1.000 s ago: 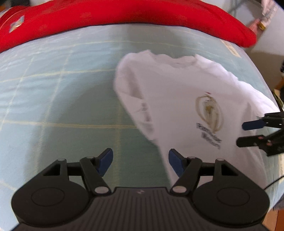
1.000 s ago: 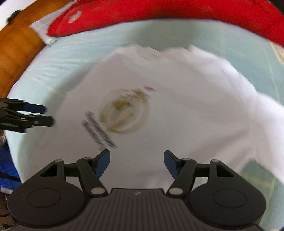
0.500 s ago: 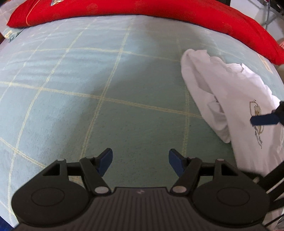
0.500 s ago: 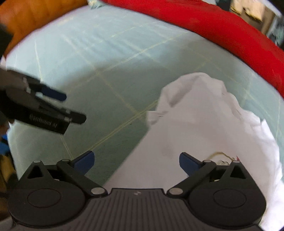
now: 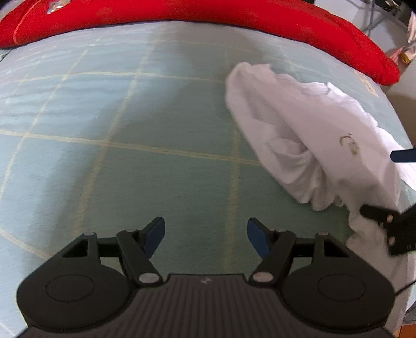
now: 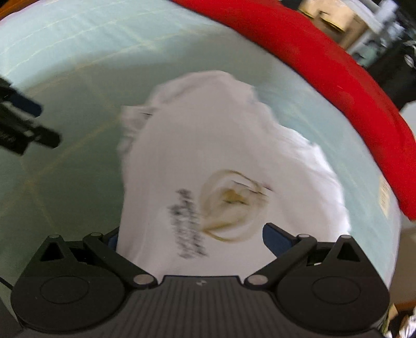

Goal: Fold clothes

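Note:
A white T-shirt [image 5: 306,130] with a gold emblem and dark lettering lies crumpled on a pale green bed sheet [image 5: 130,130]. In the left wrist view my left gripper [image 5: 205,234] is open and empty over bare sheet, left of the shirt. The right gripper [image 5: 379,182] shows at the right edge, its fingers spread around the shirt's near end. In the right wrist view the shirt [image 6: 208,161] fills the middle and its near edge lies between the wide-open fingers of my right gripper [image 6: 192,239]. The left gripper [image 6: 23,127] shows at the far left.
A long red pillow or blanket [image 5: 234,18] runs along the far edge of the bed and also shows in the right wrist view [image 6: 325,70]. The sheet has thin yellow grid lines. Room clutter [image 6: 325,15] lies beyond the bed at the upper right.
The shirt went from spread flat to bunched into a narrow heap. My right gripper opened wider and now straddles the shirt's near edge. My left gripper swung away left over bare sheet.

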`<state>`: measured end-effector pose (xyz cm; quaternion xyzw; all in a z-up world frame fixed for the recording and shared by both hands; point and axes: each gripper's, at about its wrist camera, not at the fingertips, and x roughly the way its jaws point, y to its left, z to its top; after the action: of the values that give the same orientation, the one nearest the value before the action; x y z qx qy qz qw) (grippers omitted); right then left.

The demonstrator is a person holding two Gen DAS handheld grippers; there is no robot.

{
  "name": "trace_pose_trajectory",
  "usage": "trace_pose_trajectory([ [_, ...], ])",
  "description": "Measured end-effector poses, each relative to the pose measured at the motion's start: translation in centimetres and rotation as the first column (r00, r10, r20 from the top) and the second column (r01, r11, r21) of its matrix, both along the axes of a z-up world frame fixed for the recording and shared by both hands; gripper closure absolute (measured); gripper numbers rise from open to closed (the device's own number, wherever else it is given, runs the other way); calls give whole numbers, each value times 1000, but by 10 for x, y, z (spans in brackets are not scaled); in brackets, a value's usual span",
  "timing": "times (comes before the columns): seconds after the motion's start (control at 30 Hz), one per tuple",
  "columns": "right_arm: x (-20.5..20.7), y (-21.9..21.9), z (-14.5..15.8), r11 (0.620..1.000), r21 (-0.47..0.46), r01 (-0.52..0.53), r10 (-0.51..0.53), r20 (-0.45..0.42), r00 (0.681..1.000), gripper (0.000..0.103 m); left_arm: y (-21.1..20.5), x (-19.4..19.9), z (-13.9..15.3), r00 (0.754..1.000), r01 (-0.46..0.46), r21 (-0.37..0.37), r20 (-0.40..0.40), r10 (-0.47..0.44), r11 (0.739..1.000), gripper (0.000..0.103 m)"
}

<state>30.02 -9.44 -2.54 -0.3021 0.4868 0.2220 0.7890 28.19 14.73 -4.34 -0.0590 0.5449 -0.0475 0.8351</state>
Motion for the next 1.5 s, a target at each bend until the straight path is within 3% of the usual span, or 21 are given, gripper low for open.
trace_pose_trajectory([
  [0.3, 34, -80, -10, 978, -16, 210, -209, 30, 977, 0, -51, 17, 6, 993, 116, -6, 29, -116, 993, 32],
  [0.5, 44, -111, -20, 957, 30, 288, -287, -23, 958, 0, -73, 22, 19, 984, 170, 14, 52, -170, 985, 32],
  [0.73, 25, -111, 5, 948, 247, 200, -198, -36, 980, 0, -87, 29, 40, 972, 200, -10, 129, -197, 980, 32],
  [0.93, 13, -99, 13, 956, 256, 141, -146, 1, 989, 0, -115, 53, 9, 957, 289, -101, 68, -284, 952, 37],
  [1.07, 12, -97, 11, 956, 259, 141, -143, -10, 990, 0, -126, 42, -7, 921, 389, 4, 24, -389, 921, 44],
  [1.1, 11, -97, 10, 955, 260, 142, -144, -12, 990, 0, -122, 39, -9, 919, 394, 16, 14, -394, 919, 51],
  [1.17, 11, -97, 7, 955, 258, 146, -146, -18, 989, 0, -108, 33, -11, 931, 366, 27, -10, -366, 930, 59],
  [1.2, 11, -97, 6, 955, 255, 148, -148, -20, 989, 0, -99, 29, -10, 938, 347, 28, -19, -347, 937, 68],
  [1.3, 12, -95, 4, 954, 256, 155, -154, -24, 988, 0, -72, 17, -6, 952, 303, 38, -47, -301, 952, 70],
  [1.37, 12, -94, 3, 954, 256, 157, -156, -25, 987, 0, -59, 8, -7, 960, 277, 125, -77, -270, 953, 82],
  [1.43, 12, -92, 3, 955, 254, 151, -150, -24, 988, 0, -44, 1, -12, 962, 266, 206, -123, -244, 942, 82],
  [1.5, 12, -90, 3, 957, 253, 145, -145, -20, 989, 0, -28, -5, -8, 970, 229, 199, -132, -206, 953, 82],
])
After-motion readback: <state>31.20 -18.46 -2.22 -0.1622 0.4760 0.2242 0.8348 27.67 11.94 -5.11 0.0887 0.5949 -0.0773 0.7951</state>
